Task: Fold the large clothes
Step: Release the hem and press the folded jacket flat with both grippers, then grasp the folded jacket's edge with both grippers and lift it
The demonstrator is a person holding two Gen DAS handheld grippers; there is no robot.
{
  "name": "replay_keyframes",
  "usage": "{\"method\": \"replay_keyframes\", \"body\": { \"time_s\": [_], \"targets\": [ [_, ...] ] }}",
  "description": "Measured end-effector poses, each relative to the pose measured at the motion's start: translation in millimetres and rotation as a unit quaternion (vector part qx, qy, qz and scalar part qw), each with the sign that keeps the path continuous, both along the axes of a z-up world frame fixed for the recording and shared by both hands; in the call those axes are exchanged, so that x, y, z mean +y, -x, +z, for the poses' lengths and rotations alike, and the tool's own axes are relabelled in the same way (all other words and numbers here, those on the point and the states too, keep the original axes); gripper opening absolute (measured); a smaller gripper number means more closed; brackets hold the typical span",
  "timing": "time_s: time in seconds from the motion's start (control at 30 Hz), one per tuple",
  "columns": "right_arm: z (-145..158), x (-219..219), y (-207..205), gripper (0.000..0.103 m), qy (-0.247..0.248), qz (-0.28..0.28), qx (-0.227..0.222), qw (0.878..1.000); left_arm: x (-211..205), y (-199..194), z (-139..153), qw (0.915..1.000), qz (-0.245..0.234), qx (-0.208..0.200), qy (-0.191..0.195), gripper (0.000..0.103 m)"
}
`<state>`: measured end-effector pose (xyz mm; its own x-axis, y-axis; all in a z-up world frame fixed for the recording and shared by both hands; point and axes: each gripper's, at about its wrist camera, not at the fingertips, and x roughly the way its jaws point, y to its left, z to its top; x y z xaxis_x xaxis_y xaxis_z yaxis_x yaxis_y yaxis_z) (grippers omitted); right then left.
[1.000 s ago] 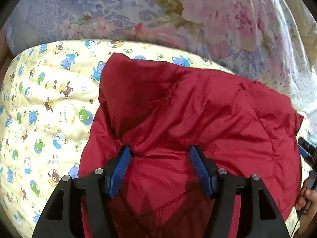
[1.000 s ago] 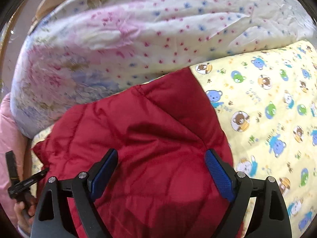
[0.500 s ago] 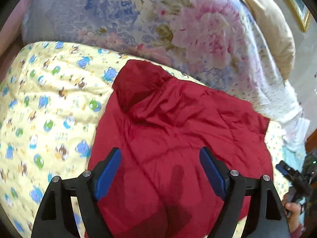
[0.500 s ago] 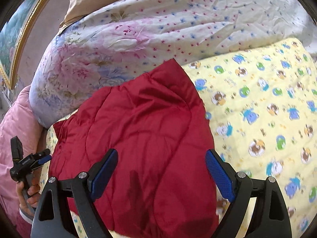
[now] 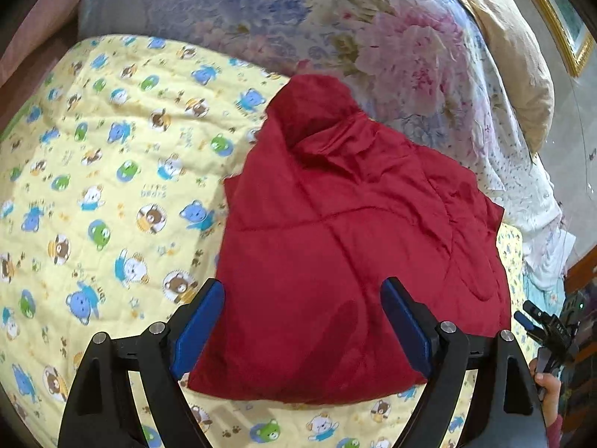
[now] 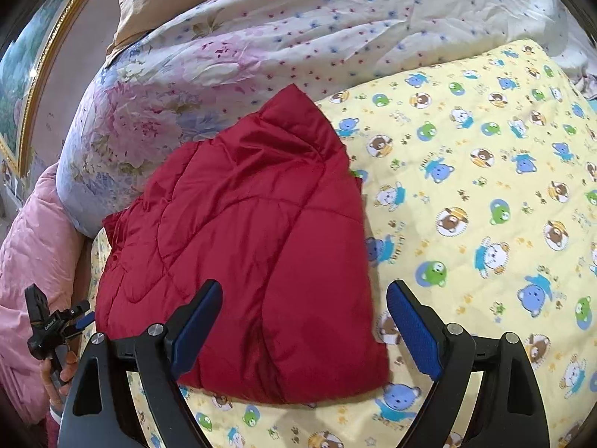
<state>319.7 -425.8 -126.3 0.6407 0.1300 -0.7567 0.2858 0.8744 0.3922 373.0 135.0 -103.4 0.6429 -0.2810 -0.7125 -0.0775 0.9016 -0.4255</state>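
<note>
A red quilted jacket [image 5: 347,246] lies folded in a compact bundle on the yellow bear-print quilt [image 5: 112,186]; its hood end points toward the floral duvet. My left gripper [image 5: 302,283] hovers above the jacket's near half, its jaws opening, and the blue pads [image 5: 201,321] touch nothing. In the right wrist view the same jacket [image 6: 242,246] lies below my right gripper [image 6: 306,285], which stands open and clear of the fabric. Each view also catches the other gripper held in a hand at its edge: the right gripper [image 5: 548,330] and the left gripper [image 6: 52,324].
A bulky floral duvet [image 5: 354,37] is piled behind the jacket, with a tan pillow [image 5: 518,74] beyond it. A pink blanket [image 6: 33,246] lies at the left edge of the right wrist view. A gold-framed picture [image 6: 26,86] hangs on the wall.
Both grippers have drawn back from the jacket, so its near edge now shows. The left jaws have let go of the red fabric and widened. The right jaws stayed wide.
</note>
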Motion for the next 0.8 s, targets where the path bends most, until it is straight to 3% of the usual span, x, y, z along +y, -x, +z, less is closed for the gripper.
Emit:
{"method": "replay_keyframes", "body": {
  "time_s": [0.27,0.37,0.63,0.8],
  "targets": [
    [-9,-6,5,0.091,-0.012,0.0,0.013,1.0,7,-1,-11,0.9997,-0.002,0.012,0.02,0.087],
    [-15,-8,3,0.091,-0.025,0.005,0.017,1.0,7,-6,-15,0.9996,-0.01,0.012,0.025,0.092],
    [-45,-21,-4,0.091,-0.066,-0.008,0.046,0.997,11,-24,-37,0.9977,-0.027,0.025,0.057,0.098],
    [-56,-20,-7,0.091,-0.098,-0.007,0.049,0.994,11,-39,-57,0.9943,-0.026,0.039,0.096,0.102]
  ]
}}
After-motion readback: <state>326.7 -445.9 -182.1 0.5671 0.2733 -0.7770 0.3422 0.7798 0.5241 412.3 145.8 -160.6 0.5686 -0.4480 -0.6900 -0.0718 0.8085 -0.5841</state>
